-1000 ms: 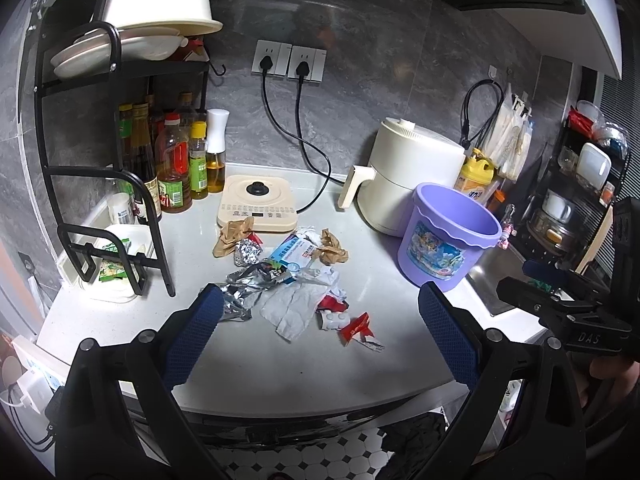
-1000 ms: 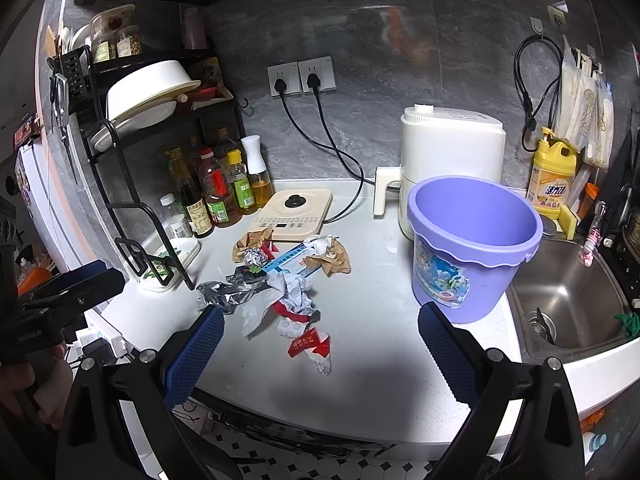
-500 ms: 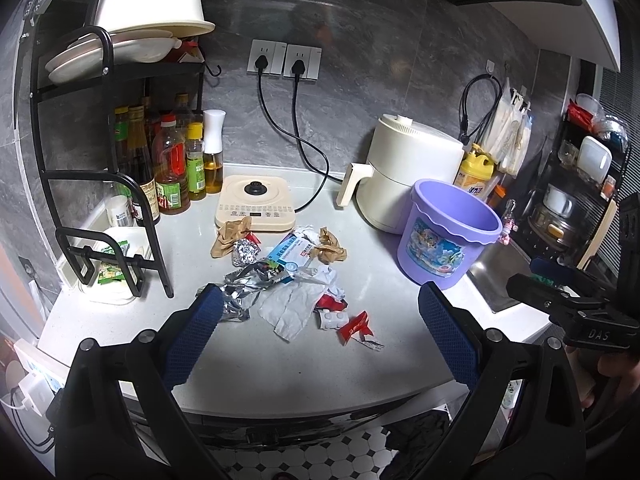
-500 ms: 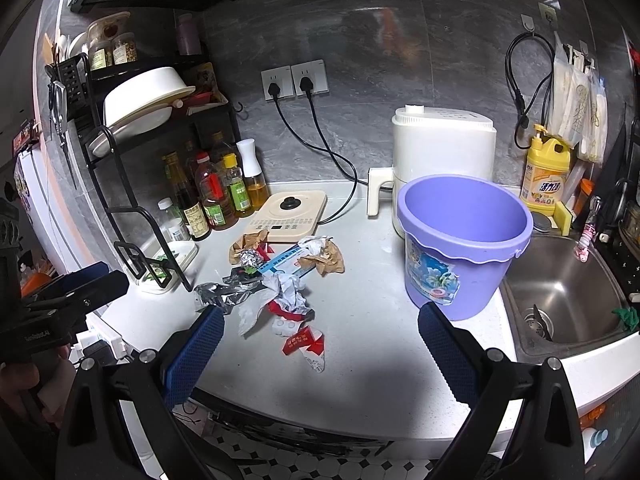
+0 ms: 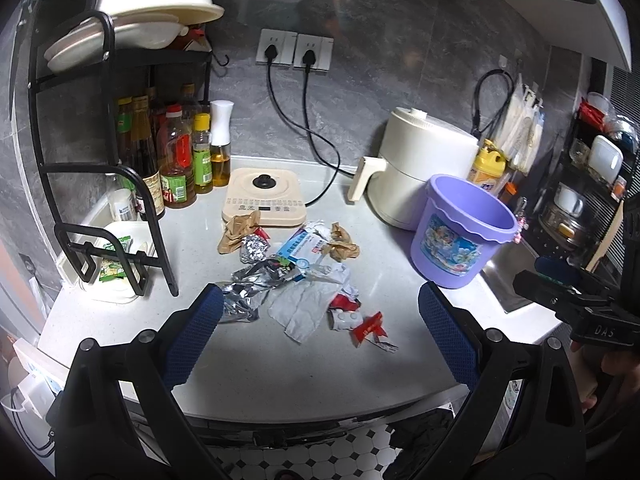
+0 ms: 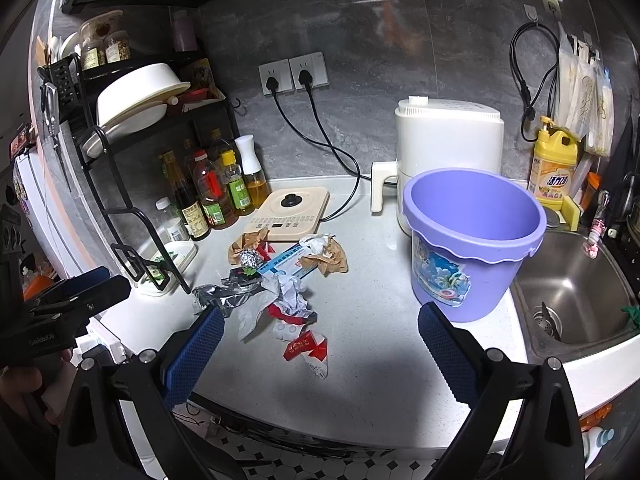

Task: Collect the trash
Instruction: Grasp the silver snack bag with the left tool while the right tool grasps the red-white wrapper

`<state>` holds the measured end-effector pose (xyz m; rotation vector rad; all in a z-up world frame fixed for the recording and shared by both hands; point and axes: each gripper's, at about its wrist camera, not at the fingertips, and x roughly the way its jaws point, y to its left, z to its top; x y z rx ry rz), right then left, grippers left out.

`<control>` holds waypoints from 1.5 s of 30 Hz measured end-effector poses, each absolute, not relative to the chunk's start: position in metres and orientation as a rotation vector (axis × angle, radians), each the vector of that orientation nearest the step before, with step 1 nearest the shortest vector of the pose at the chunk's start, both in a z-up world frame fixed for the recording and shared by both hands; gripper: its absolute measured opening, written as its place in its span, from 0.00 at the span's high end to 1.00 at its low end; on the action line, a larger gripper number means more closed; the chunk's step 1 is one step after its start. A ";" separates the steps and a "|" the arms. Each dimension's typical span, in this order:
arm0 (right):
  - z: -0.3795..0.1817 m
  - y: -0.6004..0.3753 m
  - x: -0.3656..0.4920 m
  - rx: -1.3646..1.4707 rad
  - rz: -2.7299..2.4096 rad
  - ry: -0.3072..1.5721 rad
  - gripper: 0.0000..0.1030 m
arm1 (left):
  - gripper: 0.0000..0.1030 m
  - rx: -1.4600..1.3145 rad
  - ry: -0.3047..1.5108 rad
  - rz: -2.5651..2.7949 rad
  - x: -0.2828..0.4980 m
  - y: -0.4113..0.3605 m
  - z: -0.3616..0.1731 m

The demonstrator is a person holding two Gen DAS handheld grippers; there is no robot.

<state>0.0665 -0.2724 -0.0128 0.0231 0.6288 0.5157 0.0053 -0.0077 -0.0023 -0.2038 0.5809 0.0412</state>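
Trash (image 5: 298, 280), a loose heap of crumpled silver foil, white paper, brown paper and red wrappers, lies on the speckled white countertop (image 5: 280, 364) in front of a beige induction cooker (image 5: 266, 197). An empty lilac plastic bucket (image 6: 472, 236) stands to its right, apart from it. The left gripper (image 5: 320, 320) and the right gripper (image 6: 320, 332) both hang above the counter's front edge, blue-padded jaws spread wide, holding nothing.

I am viewing a speckled, matt pale countertop (image 6: 368, 280) carrying crumpled brown paper (image 6: 330, 258), a shiny foil ball (image 6: 250, 258), creased silvery foil wrapper (image 5: 244, 296) and glossy red sachets (image 6: 306, 350). I am also seeing a smooth lilac plastic bucket (image 6: 472, 240) and a brushed steel sink (image 6: 576, 280).
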 end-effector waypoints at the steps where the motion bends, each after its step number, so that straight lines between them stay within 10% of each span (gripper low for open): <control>1: -0.015 -0.272 0.068 0.025 0.515 0.632 0.07 | 0.06 -0.208 0.584 0.043 0.007 -0.007 -0.004; 45: -0.175 -0.162 0.165 -0.039 0.500 1.044 0.40 | 0.31 -0.287 0.877 0.037 0.136 0.095 -0.156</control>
